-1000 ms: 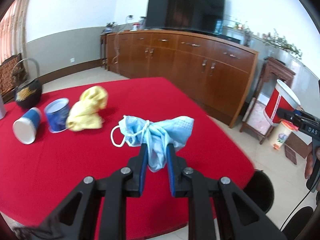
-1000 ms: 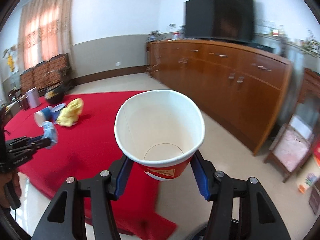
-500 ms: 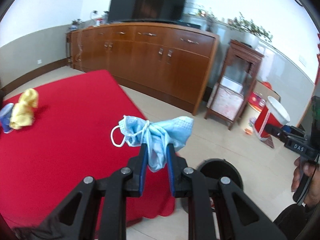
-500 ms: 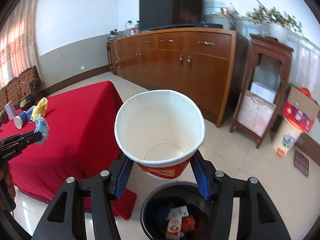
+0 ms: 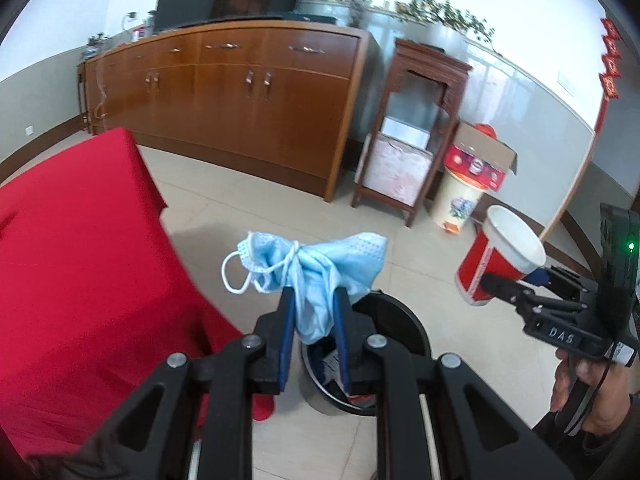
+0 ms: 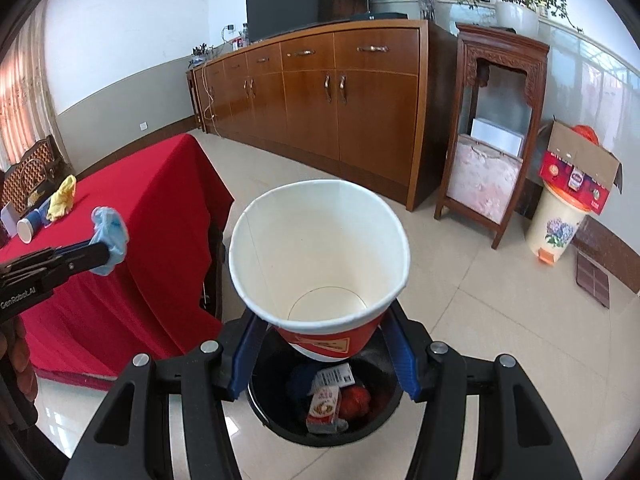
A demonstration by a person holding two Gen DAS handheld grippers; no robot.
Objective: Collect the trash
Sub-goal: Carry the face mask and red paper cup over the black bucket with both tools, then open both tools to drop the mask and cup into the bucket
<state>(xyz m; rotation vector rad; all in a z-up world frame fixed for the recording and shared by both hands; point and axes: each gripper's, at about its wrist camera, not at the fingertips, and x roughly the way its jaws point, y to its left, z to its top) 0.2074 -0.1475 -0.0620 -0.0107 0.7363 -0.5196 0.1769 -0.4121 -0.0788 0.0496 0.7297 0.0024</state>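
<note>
My left gripper (image 5: 314,320) is shut on a crumpled blue face mask (image 5: 316,266) and holds it in the air just above the black trash bin (image 5: 404,320) on the floor. My right gripper (image 6: 322,340) is shut on a red and white paper cup (image 6: 320,264), upright and empty, directly over the same bin (image 6: 272,412), which holds cartons and wrappers. The cup (image 5: 496,256) and the mask (image 6: 109,236) each show in the other wrist view.
The red-clothed table (image 5: 72,248) stands left of the bin, with a yellow cloth (image 6: 64,196) and paper cups (image 6: 28,228) on it. A long wooden sideboard (image 6: 320,92), a small wooden stand (image 6: 492,128) and a cream pedal bin (image 6: 554,224) with a cardboard box line the far wall.
Both grippers have swung right, away from the table, and now hang over the black bin. Each keeps its hold, the left on the mask, the right on the cup.
</note>
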